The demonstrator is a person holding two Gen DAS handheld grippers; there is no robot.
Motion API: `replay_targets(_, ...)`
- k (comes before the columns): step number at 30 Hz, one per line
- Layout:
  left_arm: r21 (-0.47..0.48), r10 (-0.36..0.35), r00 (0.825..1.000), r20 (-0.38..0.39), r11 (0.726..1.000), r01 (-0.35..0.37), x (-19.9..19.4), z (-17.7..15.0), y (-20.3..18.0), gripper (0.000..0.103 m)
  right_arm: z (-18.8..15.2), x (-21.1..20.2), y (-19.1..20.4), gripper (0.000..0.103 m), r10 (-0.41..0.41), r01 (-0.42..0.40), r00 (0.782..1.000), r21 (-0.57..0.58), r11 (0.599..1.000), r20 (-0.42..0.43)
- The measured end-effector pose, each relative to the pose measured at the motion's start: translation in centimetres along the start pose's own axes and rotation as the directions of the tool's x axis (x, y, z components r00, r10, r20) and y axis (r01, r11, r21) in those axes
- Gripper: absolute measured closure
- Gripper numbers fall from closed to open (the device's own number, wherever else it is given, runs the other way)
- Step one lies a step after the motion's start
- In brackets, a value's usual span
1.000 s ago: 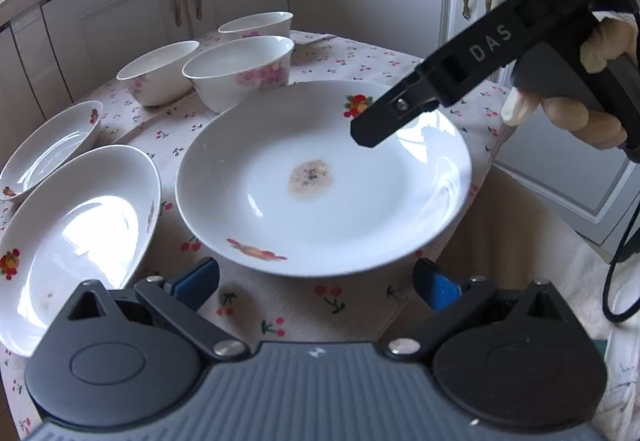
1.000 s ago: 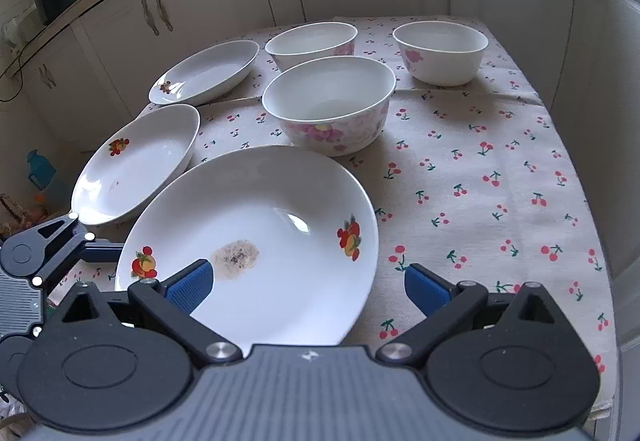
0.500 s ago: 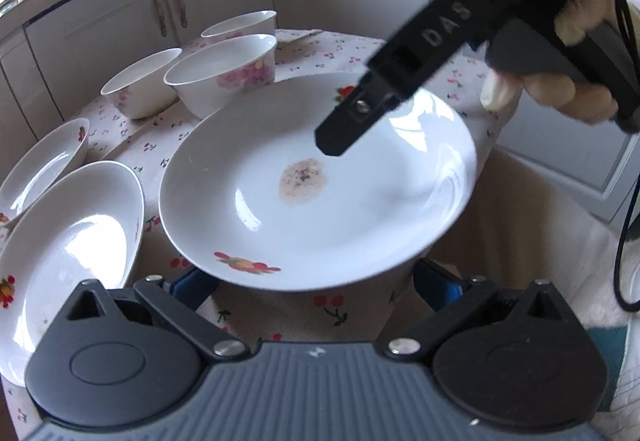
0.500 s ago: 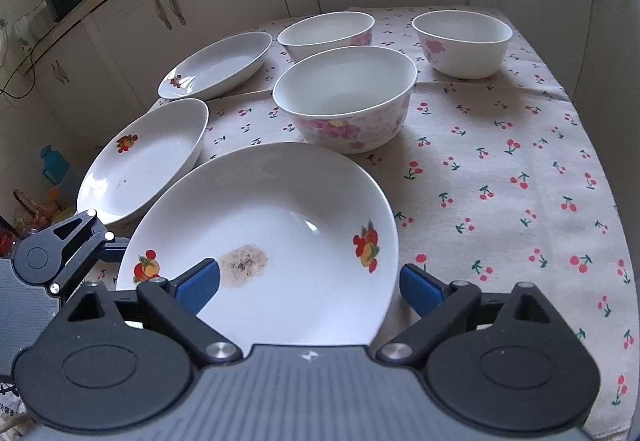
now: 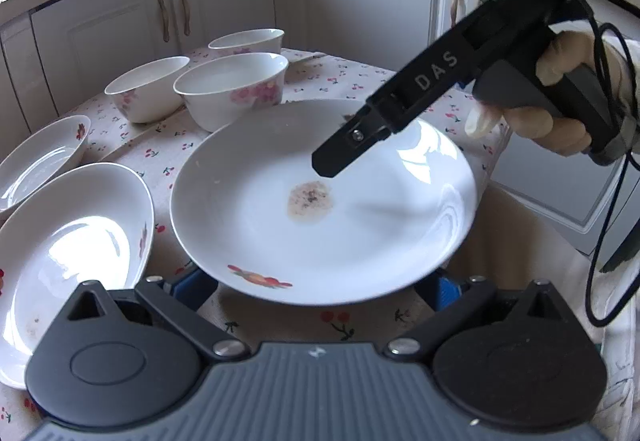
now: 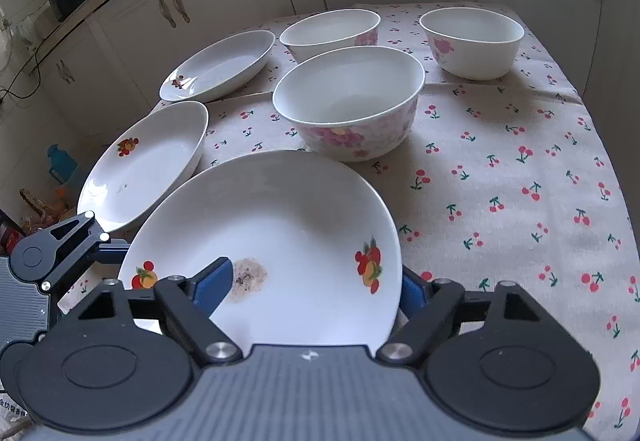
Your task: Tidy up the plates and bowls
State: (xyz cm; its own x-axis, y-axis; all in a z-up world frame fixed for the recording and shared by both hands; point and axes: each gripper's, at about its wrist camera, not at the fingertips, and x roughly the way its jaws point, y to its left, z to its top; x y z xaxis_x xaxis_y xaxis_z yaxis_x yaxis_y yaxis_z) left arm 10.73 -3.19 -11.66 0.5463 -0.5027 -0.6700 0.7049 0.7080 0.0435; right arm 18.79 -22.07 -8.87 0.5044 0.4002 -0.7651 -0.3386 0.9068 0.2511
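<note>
The right claw (image 5: 332,167) is black, lettered "DAS", with a silver screw (black cable (image 5: 600,261) trailing), blue pads (image 6: 214,279).

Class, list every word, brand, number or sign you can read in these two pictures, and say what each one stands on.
"DAS": raised letters on the black arm of the right gripper, seen from the left wrist.
Small white emblem on the grey body of each gripper: a mark, no letters.
A few printed characters at the bottom left edge of the right wrist view: too small and cut off to read.
The plates and bowls carry only fruit and flower pictures, no text.
</note>
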Motion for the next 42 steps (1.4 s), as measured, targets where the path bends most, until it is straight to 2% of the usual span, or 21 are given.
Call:
replay_targets(13, 0.008, -0.012, 1.0, -0.004, 1.0, 0.012, 0.2, 0.1, 0.2, 0.001, 1.0, 0.2, -1.4, 0.029, 0.037, -0.037, 0.999, 0.05, 0.998, 0.0)
replay_targets(29, 0.013, -0.005, 1.0, -0.021, 1.0, 0.006, 0.1, 0.6, 0.1, 0.001, 1.2, -0.2, -1.3, 0.03, 0.053, -0.053, 0.998, 0.049, 0.997, -0.013)
replay_targets(42, -0.003, 0.009, 1.0, 0.002, 1.0, -0.009, -2.7, 1.4, 0.9, 0.001, 1.9, -1.8, 0.6, 0.03, 0.051, -0.051, 0.999, 0.0, 0.999, -0.001)
